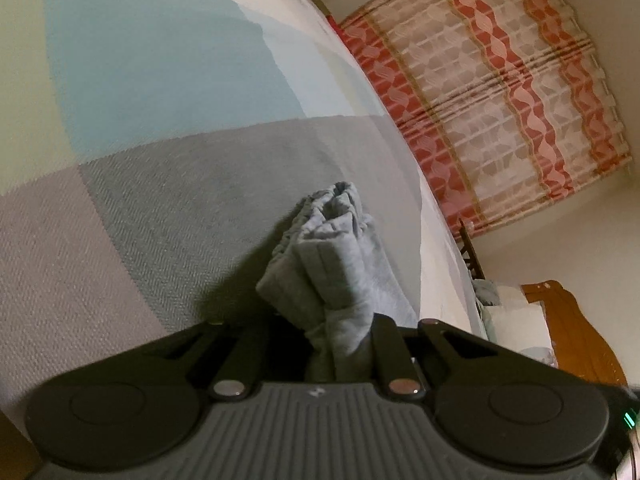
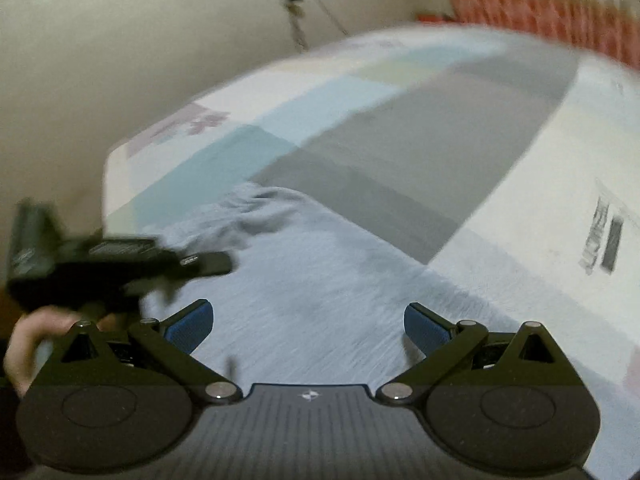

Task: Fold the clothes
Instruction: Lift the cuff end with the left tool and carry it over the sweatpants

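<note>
A light grey garment [image 1: 332, 264] is bunched between the jaws of my left gripper [image 1: 340, 344], which is shut on it just above the bed. In the right wrist view the same garment [image 2: 320, 280] lies spread on the bed, rumpled at its far left end. My right gripper [image 2: 308, 324] is open and empty, its blue pads [image 2: 192, 324] wide apart just above the cloth. The left gripper [image 2: 208, 262] shows there at the left, held by a hand, at the garment's left edge. This view is blurred.
The bed [image 1: 160, 140] has a cover in grey, pale blue and cream blocks; its white side panel [image 2: 560, 200] carries print. A red and cream curtain [image 1: 500, 92] hangs beyond the bed, a wooden headboard [image 1: 568, 328] is at the right, and a beige wall [image 2: 100, 60] stands at the left.
</note>
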### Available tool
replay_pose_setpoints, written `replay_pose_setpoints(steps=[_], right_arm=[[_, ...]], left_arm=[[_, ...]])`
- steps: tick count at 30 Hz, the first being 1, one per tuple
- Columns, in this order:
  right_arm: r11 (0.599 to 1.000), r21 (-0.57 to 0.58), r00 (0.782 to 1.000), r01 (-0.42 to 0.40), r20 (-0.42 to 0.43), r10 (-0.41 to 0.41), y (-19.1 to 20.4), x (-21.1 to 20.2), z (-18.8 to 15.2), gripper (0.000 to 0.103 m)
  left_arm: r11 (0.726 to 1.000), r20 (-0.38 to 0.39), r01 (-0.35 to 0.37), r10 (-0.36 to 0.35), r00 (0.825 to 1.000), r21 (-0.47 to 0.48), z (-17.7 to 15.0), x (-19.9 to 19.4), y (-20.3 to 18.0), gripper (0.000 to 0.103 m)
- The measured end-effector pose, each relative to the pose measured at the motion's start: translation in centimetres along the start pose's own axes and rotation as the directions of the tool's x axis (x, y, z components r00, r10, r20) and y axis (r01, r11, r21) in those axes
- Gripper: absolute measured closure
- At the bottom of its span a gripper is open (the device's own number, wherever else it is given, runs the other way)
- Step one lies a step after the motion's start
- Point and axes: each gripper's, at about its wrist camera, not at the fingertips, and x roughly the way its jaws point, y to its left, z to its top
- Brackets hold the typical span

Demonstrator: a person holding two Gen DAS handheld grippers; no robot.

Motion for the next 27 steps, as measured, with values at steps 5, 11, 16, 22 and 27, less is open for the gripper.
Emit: replay_pose_setpoints(steps=[5, 11, 16, 22, 27], right_arm=[[0.997, 0.027, 0.997, 0.068, 0.029, -0.069, -1.6, 1.5, 1.8, 0.0], [0.996, 0.063, 0.998, -0.062, 0.03, 0.06, -0.7, -2.7, -0.2, 0.0], [0.999, 0.02, 0.999, -0.05, -0.012, 0.05, -0.2, -7.2, -4.1, 0.0], [0.981, 0.186, 0.994, -0.05, -0.083, 0.067, -3.1, -9.6, -7.9, 0.0], [0.96, 0.275, 0.997, -0.063, -0.022, 0.072, -3.5, -13.1, -9.8, 0.0]], left_arm=[[1.0, 0.002, 0.009, -0.009, 1.0, 0.029, -0.1, -0.3, 0.1, 0.09], [0.999, 0.002, 0.02, -0.02, 1.0, 0.049, -0.1, -0.2, -0.1, 0.09], [0.999, -0.001, 0.014, -0.014, 1.0, 0.046, 0.1, -0.2, -0.3, 0.09], [0.999, 0.004, -0.017, 0.017, 1.0, 0.034, 0.0, -0.2, -0.9, 0.09], [0.996, -0.01, -0.086, 0.087, 0.996, 0.039, 0.2, 0.0, -2.4, 0.09]])
